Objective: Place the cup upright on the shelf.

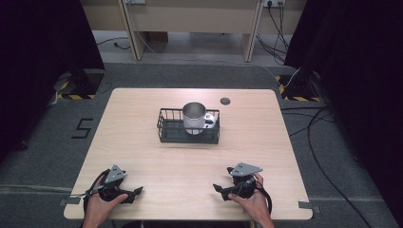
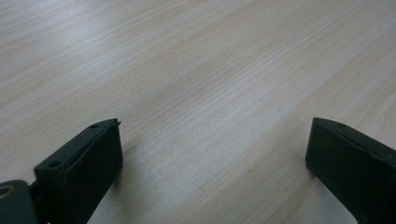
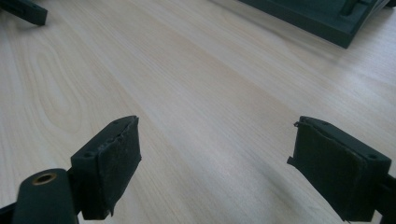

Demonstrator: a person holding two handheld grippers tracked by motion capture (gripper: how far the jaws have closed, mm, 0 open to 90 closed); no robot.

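Marking floor (image 1: 43, 147) left of mug (image 1: 194, 118): "5" (image 1: 83, 128)

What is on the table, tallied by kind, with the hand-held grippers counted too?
Metal mug, standing in the basket: 1
Dark wire basket: 1
Small dark round disc: 1
Grippers, left gripper and right gripper, both with jaws apart and nothing between them: 2
Total: 5
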